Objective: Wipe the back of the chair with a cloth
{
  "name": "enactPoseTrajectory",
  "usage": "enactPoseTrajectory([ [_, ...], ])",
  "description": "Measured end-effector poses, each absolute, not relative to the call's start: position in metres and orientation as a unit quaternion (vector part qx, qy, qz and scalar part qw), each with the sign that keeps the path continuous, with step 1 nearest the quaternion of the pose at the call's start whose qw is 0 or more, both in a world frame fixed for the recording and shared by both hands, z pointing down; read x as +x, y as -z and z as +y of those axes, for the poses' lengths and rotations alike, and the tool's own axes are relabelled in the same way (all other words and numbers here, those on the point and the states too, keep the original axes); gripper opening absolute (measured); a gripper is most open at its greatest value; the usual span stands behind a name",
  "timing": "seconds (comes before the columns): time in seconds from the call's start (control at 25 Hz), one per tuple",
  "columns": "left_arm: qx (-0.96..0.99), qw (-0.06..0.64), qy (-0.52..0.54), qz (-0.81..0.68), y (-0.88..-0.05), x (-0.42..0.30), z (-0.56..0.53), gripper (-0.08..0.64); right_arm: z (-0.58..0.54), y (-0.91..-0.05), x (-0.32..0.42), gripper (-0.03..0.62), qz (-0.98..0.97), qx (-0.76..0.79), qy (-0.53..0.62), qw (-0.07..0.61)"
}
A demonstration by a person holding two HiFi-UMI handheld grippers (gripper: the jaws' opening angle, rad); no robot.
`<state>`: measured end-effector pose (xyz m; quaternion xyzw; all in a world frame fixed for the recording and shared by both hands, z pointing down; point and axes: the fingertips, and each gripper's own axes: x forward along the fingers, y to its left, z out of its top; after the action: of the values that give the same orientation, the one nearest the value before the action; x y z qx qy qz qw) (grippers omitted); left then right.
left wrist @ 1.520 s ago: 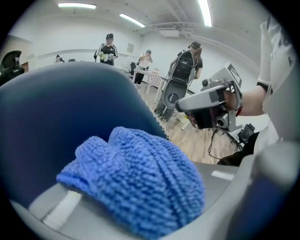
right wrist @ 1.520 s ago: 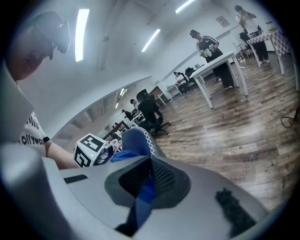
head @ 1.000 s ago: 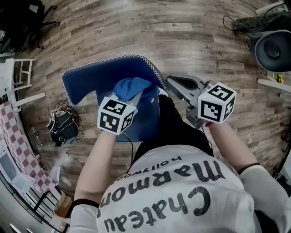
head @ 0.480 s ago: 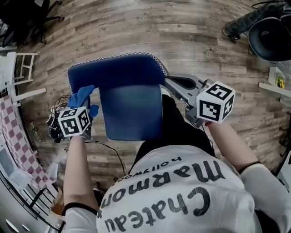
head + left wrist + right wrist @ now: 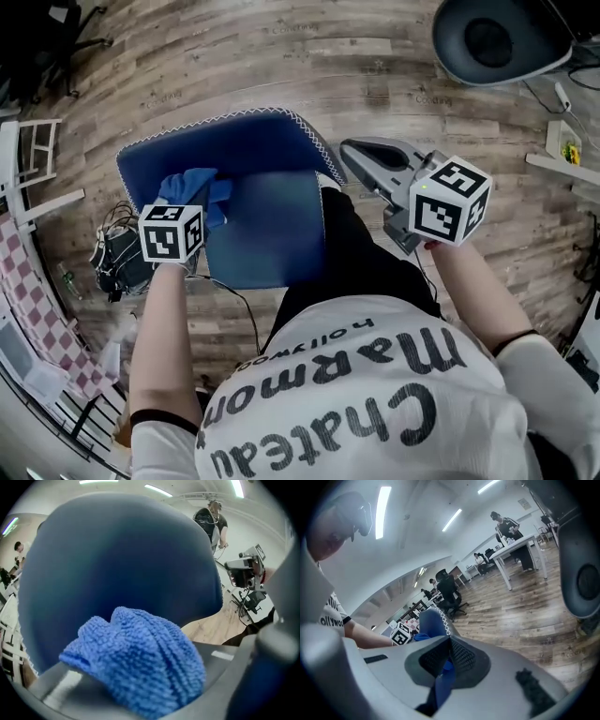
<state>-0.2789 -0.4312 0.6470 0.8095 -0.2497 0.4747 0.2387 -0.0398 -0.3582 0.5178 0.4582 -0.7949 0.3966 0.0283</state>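
Against chair (image 5: 272, 225), left gripper (image 5: 192, 211) clamps cloth (image 5: 199, 187); right gripper (image 5: 449, 644) pinches chair edge; shirt (image 5: 356, 394) reads "Chateau Marmont"

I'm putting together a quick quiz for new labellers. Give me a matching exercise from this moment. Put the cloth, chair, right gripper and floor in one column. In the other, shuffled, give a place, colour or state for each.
Things:
1. cloth
2. chair
3. right gripper
4. floor

Descriptions:
A. wood-look planks
B. dark blue with a white-stitched edge
C. bunched in the jaws of the left gripper
D. jaws closed at the chair's right edge

Pairs: 1-C, 2-B, 3-D, 4-A
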Motion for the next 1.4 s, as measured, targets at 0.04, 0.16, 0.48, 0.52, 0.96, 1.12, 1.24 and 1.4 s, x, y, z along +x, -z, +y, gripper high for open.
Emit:
enactPoseTrajectory([
  [0.04, 0.813, 0.236, -0.476, -0.238, -0.648, -0.269, -0.430, 0.031, -0.357, -0.519, -0.035, 0.012, -0.792, 0.463, -0.398, 0.027],
  [0.16, 0.816, 0.235, -0.483, -0.215, -0.653, -0.245, -0.424, 0.031, -0.352, -0.521, -0.022, 0.012, -0.784, 0.472, -0.403, 0.022],
  [0.48, 0.844, 0.228, -0.469, -0.126, -0.652, -0.172, -0.384, 0.031, -0.342, -0.530, 0.000, 0.012, -0.771, 0.484, -0.415, 0.013],
  [0.52, 0.847, 0.227, -0.466, -0.116, -0.650, -0.161, -0.378, 0.031, -0.342, -0.530, 0.002, 0.012, -0.770, 0.484, -0.415, 0.012],
  [0.96, 0.865, 0.187, -0.465, -0.020, -0.643, -0.092, -0.320, 0.031, -0.342, -0.532, 0.004, 0.012, -0.774, 0.475, -0.417, 0.017],
  [1.12, 0.868, 0.189, -0.459, -0.017, -0.644, -0.101, -0.315, 0.031, -0.351, -0.529, -0.010, 0.012, -0.790, 0.456, -0.410, 0.018],
  [1.24, 0.855, 0.233, -0.455, -0.088, -0.653, -0.142, -0.338, 0.031, -0.354, -0.525, -0.029, 0.012, -0.812, 0.430, -0.394, 0.028],
  [1.4, 0.803, 0.284, -0.475, -0.222, -0.669, -0.245, -0.377, 0.031, -0.352, -0.523, -0.058, 0.012, -0.842, 0.393, -0.362, 0.069],
])
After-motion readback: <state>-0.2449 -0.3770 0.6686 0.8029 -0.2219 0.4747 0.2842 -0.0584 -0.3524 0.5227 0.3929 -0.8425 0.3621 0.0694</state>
